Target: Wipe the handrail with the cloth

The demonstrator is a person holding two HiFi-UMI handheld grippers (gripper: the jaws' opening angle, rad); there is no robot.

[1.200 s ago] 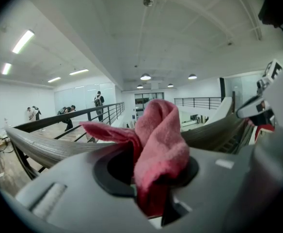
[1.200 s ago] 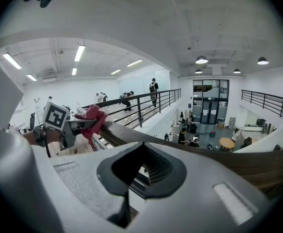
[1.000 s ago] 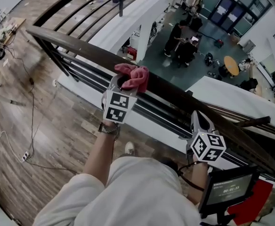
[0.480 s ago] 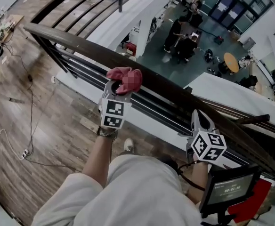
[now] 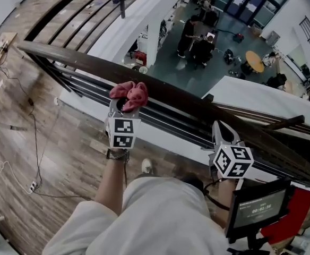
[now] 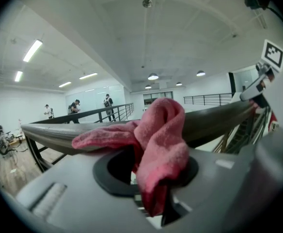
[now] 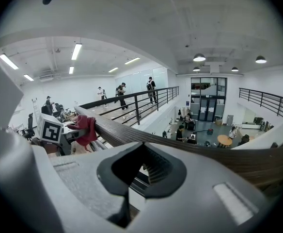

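crumpled pink terry cloth [image 5: 129, 91] lies on the dark wooden handrail [image 5: 187, 96], pinched in the left tongs [image 5: 125, 103], whose jaws are clamped on its folds. the right tongs [image 5: 222, 127], pressed together and empty, sit at the same rail, well apart. black lower bars [image 5: 160, 122] run beneath.

The cloth [image 6: 161, 144] is fuzzy terry, the handrail [image 7: 114, 130] seemingly smooth, grained dark wood.

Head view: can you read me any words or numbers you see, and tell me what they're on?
Small screen: a row of timer-like digits and a line of tiny print, both too blurred to read.
Left marker cube and right marker cube: only black-and-white square patterns, no words.
Nothing else carries readable text.
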